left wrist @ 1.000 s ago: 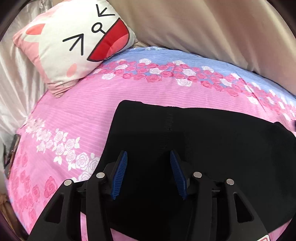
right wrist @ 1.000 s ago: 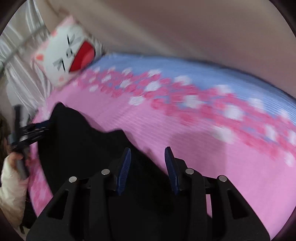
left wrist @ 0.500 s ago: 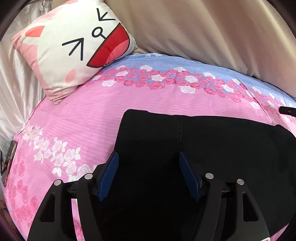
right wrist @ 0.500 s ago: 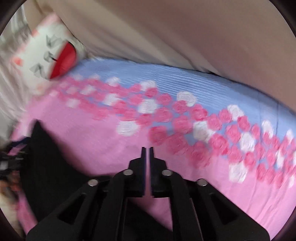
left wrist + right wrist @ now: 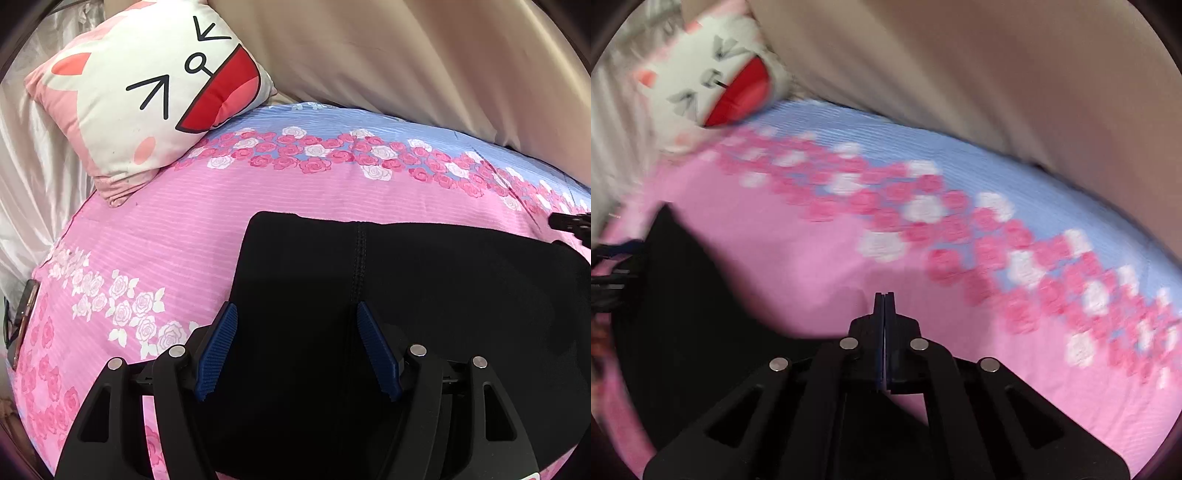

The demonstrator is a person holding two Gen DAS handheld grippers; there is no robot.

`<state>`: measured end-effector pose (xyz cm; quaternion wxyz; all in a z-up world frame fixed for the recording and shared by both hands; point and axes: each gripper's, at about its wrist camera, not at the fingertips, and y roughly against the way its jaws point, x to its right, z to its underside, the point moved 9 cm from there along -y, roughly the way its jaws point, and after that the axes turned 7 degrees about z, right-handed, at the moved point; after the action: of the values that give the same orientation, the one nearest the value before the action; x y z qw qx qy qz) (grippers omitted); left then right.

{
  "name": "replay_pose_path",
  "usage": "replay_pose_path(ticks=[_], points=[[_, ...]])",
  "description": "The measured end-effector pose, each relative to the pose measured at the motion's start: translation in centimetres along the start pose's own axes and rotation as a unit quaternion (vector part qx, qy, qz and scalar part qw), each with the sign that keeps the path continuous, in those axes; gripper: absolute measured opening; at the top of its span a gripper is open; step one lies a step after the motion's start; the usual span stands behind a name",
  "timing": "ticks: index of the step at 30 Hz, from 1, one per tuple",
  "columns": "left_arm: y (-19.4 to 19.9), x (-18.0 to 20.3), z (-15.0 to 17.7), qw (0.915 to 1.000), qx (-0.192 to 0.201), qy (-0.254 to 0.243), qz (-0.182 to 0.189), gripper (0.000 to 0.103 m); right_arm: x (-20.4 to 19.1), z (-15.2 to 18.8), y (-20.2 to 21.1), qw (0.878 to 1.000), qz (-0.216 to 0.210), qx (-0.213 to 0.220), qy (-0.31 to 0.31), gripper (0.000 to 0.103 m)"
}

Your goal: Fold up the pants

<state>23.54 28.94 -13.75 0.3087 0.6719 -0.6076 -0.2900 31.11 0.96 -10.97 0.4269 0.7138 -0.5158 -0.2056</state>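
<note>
Black pants half-folded on bed; neither claw holding cloth.

Left gripper point(image 5: 295, 347) is spread above the black pants point(image 5: 424, 295), pinching nothing; right gripper point(image 5: 885, 306) is pressed together, empty, at their edge. Risk: the unpinned fold may slide or bunch on the soft pink floral bedsheet point(image 5: 177, 236). Beyond: cat-face cushion point(image 5: 147, 99), beige curtain point(image 5: 406, 55).

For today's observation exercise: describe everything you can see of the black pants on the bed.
The black pants are plain, matte, smooth knit fabric with a raised stitched seam running down the middle. They lie flat on the pink floral bedsheet, apparently already folded, with a straight far edge and a rounded corner toward the cartoon pillow. The left gripper hovers open above them. The shut right gripper is by their other end; any hold is hidden.
</note>
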Motion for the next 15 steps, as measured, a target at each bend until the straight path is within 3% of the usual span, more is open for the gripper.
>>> replay_pose_path(ticks=[2,5,10,12,13,14,15], points=[[0.0,0.0,0.1,1.0000,0.001,0.001,-0.001,0.066,0.8,0.0,0.2,1.000,-0.011,0.003,-0.028,0.000],[0.1,0.0,0.0,1.0000,0.001,-0.001,-0.002,0.066,2.1,-0.4,4.4,0.994,-0.058,0.054,-0.082,0.006],[0.1,0.1,0.0,0.9999,-0.001,-0.003,-0.011,0.066,4.9,2.7,9.7,0.993,-0.041,0.075,-0.080,0.006],[0.5,0.2,0.0,0.9999,-0.003,-0.001,-0.016,0.065,7.6,5.8,11.9,0.992,-0.027,0.078,-0.100,0.025],[0.9,0.4,0.0,0.9998,-0.002,0.001,-0.020,0.065,9.5,7.4,13.1,0.989,-0.012,0.083,-0.119,0.049],[1.3,0.6,0.1,0.9998,0.001,0.001,-0.019,0.065,10.9,8.7,14.0,0.987,0.005,0.092,-0.134,0.060],[1.8,1.0,0.1,0.9998,0.004,0.000,-0.017,0.065,12.6,10.3,14.9,0.984,0.021,0.099,-0.148,0.059]])
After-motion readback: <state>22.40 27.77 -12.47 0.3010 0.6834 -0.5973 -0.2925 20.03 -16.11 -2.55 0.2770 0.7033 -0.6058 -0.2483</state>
